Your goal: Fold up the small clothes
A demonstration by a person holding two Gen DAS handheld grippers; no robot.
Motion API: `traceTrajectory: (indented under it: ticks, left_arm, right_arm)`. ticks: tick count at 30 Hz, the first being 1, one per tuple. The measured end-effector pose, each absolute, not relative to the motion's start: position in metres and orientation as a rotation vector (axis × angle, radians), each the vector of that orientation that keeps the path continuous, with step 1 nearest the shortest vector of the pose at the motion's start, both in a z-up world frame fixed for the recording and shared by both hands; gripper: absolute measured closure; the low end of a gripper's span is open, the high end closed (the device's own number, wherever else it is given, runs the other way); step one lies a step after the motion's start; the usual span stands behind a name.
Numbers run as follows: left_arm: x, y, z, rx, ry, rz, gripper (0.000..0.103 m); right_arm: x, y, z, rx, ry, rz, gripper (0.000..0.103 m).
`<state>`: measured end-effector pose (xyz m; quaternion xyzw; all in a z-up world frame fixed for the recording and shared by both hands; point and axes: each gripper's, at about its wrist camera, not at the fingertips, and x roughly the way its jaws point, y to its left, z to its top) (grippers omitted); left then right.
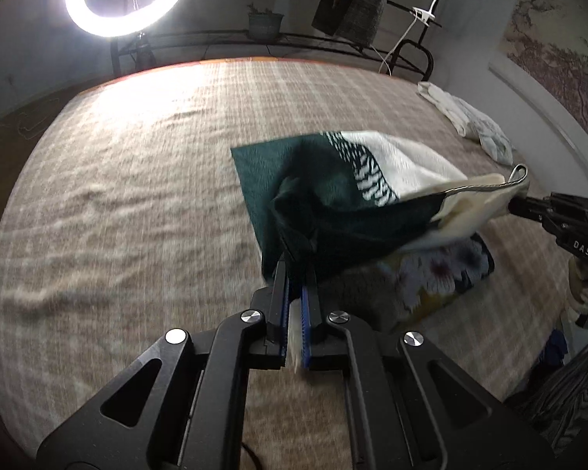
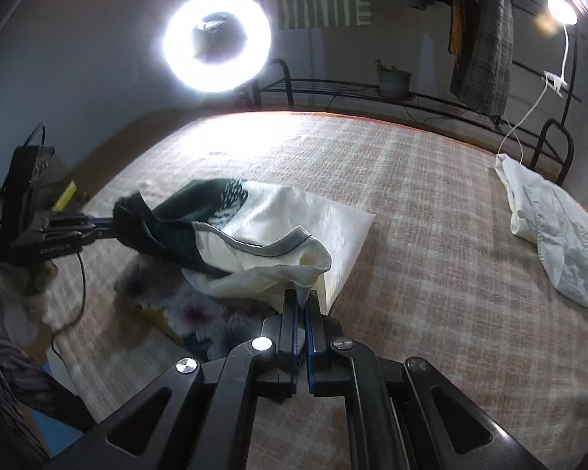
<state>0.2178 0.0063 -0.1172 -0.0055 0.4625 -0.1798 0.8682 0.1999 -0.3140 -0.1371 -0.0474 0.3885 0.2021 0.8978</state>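
- Left gripper point(image 1: 296, 274) pinches the garment's point(image 1: 345, 196) dark green end; right gripper point(image 2: 302, 301) pinches its white end
- Garment hangs slung between them above the bed point(image 1: 137, 180); long axis runs gripper to gripper

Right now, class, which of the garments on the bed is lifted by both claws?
The green-and-white garment; the white one and the floral one lie flat.

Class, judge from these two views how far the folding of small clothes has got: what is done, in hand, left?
Done: nothing visibly finished. In hand: the green and white garment is lifted off the checked cloth, left gripper pinching its dark end, right gripper its white end. Left: the crumpled white garment and the floral piece lying beneath.
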Motion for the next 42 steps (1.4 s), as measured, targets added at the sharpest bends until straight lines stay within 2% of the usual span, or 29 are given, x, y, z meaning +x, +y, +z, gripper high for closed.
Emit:
traceTrajectory:
  ticks: [2,4,7,8,11,13,15,20,24,25,26,27,29,30,31,37,42]
  left_arm:
    - [0.205,0.011,-0.116,0.005,0.981,-0.394,0.096]
    - [0.190,0.017,-0.112,0.016,0.981,-0.409,0.091]
    - [0.169,0.028,-0.103,0.017,0.972,-0.439,0.081]
    - [0.164,0.031,-0.099,0.013,0.966,-0.441,0.074]
    - [0.167,0.045,-0.096,-0.092,0.974,-0.422,0.055]
    - [0.180,0.056,-0.104,-0.219,1.019,-0.392,0.054]
    - [0.194,0.067,-0.121,-0.384,1.091,-0.358,0.054]
    - [0.208,0.082,-0.162,-0.679,1.209,-0.331,0.054]
    - [0.206,0.084,-0.173,-0.743,1.204,-0.319,0.054]
    - [0.207,0.084,-0.174,-0.766,1.197,-0.325,0.054]
    - [0.208,0.084,-0.175,-0.790,1.192,-0.334,0.061]
    - [0.208,0.082,-0.176,-0.799,1.195,-0.337,0.077]
    - [0.211,0.076,-0.176,-0.781,1.203,-0.350,0.095]
    - [0.210,0.071,-0.174,-0.753,1.193,-0.348,0.097]
    - [0.208,0.069,-0.170,-0.732,1.175,-0.349,0.098]
    - [0.191,0.056,-0.144,-0.523,1.111,-0.326,0.101]
    - [0.192,0.049,-0.162,-0.461,1.170,-0.281,0.101]
  right_arm:
    - [0.192,-0.314,-0.139,-0.155,0.796,0.411,0.102]
    - [0.180,-0.312,-0.143,-0.232,0.796,0.406,0.097]
    - [0.164,-0.316,-0.143,-0.258,0.816,0.442,0.096]
    - [0.158,-0.317,-0.140,-0.253,0.815,0.459,0.095]
    - [0.143,-0.326,-0.129,-0.179,0.809,0.504,0.081]
    - [0.142,-0.334,-0.126,-0.093,0.819,0.501,0.065]
    - [0.149,-0.343,-0.131,0.030,0.858,0.471,0.054]
    - [0.180,-0.374,-0.172,0.430,1.002,0.447,0.054]
    - [0.191,-0.378,-0.198,0.522,1.068,0.444,0.054]
    - [0.192,-0.377,-0.202,0.537,1.077,0.450,0.058]
    - [0.194,-0.377,-0.206,0.559,1.087,0.463,0.061]
    - [0.196,-0.376,-0.209,0.577,1.094,0.473,0.069]
    - [0.199,-0.374,-0.215,0.619,1.103,0.503,0.079]
    - [0.199,-0.372,-0.215,0.635,1.099,0.521,0.089]
    - [0.197,-0.370,-0.213,0.640,1.094,0.534,0.096]
    - [0.183,-0.367,-0.182,0.629,1.015,0.574,0.099]
    - [0.172,-0.354,-0.186,0.518,1.054,0.548,0.099]
